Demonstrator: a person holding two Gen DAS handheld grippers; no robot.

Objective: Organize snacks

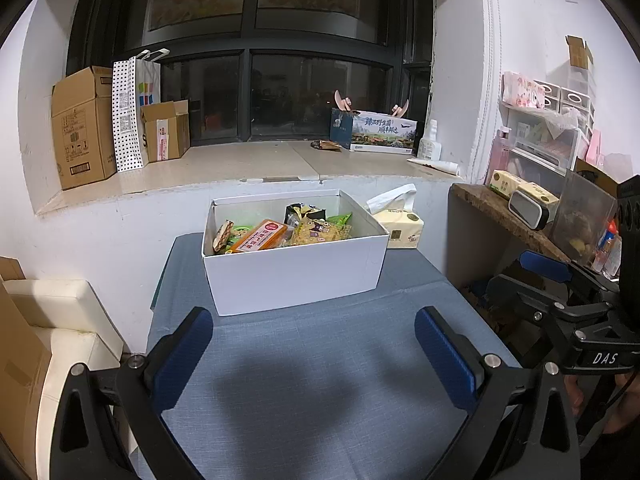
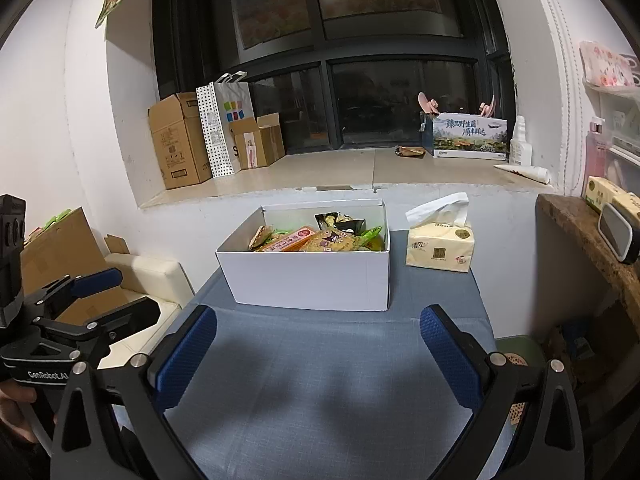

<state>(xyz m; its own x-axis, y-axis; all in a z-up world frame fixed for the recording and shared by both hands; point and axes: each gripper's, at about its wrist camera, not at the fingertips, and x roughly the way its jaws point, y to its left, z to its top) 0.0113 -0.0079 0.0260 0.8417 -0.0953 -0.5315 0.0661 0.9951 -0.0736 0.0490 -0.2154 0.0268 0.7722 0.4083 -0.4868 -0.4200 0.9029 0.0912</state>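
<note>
Snacks are in the box and the cloth is bare — by the look of it the sorting is close to finished, or else has yet to start on whatever sits outside these views. Straight ahead of both grippers stands the white box (image 1: 294, 270), open-topped on the blue tablecloth (image 1: 320, 380), with the snacks (image 1: 280, 232) heaped inside it: an orange packet (image 1: 262, 236) lying flat, a yellow patterned bag (image 1: 318, 232) just beside it, a dark bag standing behind, green wrappers poking out at the edges. No loose packet shows on the cloth between the grippers and the box, so nothing obvious is left to collect (the heap itself looks jumbled rather than lined up, if tidiness inside counts). The left gripper (image 1: 314, 354) hovers low over the cloth, fingers spread wide and holding nothing, aimed at the box's near wall. The right gripper (image 2: 318, 354) matches it — parted, empty, level, its nose toward the same box. Each sees the other off to its side, well short of the box. A tissue pack (image 2: 440, 248) sits just beyond the box, to the right gripper's right.
</note>
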